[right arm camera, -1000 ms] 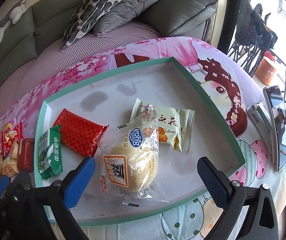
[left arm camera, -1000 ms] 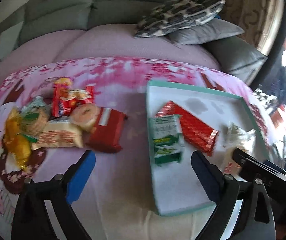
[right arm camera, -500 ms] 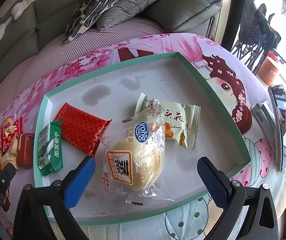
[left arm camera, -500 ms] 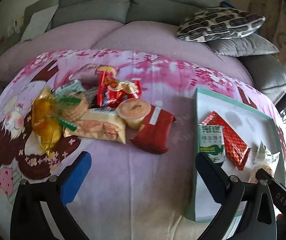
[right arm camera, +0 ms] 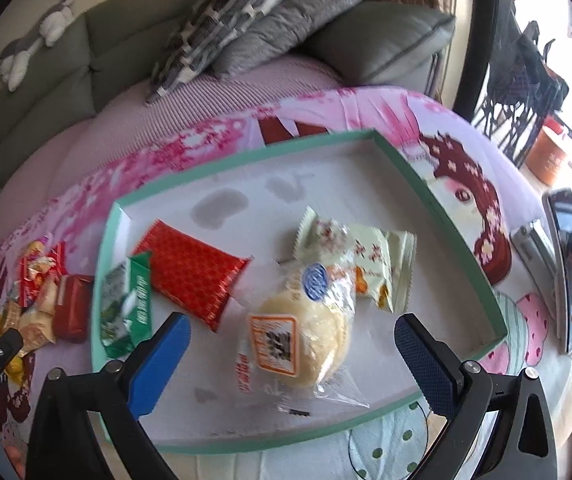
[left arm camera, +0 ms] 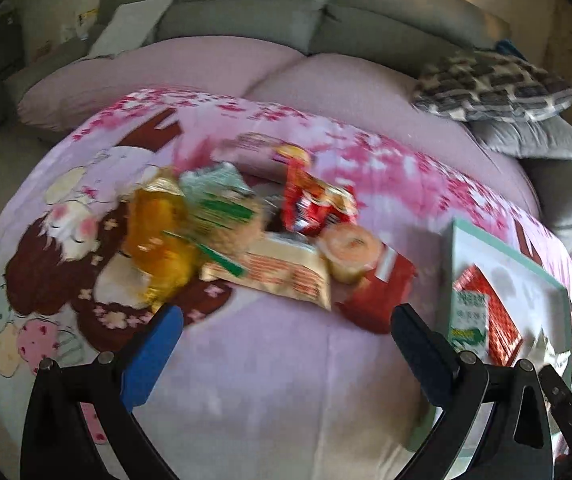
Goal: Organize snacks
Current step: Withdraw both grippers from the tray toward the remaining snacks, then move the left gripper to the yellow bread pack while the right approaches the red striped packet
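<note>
The left gripper hung with jaws spread wide and empty over the pink cloth, just short of the snack pile. The right gripper, jaws likewise apart and empty, hovered over the bun packet in the green-rimmed tray. Beyond lay the sofa cushions.

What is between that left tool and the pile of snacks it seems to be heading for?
Nothing visible. The left tool is open and empty, and only bare printed blanket lies between it and the snack pile. The nearest packets are the beige one and the dark red one.
</note>
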`<act>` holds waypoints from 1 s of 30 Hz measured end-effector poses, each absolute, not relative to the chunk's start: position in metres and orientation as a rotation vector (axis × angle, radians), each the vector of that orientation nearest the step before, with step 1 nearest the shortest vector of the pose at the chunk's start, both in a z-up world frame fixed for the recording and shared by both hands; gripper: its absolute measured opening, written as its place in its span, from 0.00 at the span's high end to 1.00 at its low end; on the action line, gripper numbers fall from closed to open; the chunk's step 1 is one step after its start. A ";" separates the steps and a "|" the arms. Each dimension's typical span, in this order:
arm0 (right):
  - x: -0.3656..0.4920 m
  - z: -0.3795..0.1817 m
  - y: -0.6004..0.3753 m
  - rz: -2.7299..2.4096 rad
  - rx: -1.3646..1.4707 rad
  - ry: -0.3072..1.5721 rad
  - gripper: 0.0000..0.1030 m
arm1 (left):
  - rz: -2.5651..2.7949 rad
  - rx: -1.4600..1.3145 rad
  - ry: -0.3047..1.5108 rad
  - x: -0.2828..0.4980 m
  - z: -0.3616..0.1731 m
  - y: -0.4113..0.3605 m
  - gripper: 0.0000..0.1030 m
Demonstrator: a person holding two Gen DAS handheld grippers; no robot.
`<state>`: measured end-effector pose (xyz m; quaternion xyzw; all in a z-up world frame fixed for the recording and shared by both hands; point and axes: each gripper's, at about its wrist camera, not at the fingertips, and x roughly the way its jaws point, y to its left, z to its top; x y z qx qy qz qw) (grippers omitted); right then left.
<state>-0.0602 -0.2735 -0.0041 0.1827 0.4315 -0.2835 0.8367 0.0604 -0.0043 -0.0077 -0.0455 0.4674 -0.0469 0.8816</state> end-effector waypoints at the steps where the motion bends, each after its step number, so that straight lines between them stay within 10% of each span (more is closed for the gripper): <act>1: -0.059 -0.002 -0.271 -0.597 0.378 0.902 0.00 | -0.088 -0.101 0.964 0.061 -0.006 0.000 0.00; 30: -0.005 -0.005 -0.136 -0.144 0.284 0.867 0.00 | 0.282 -0.244 0.938 0.080 -0.007 0.156 0.00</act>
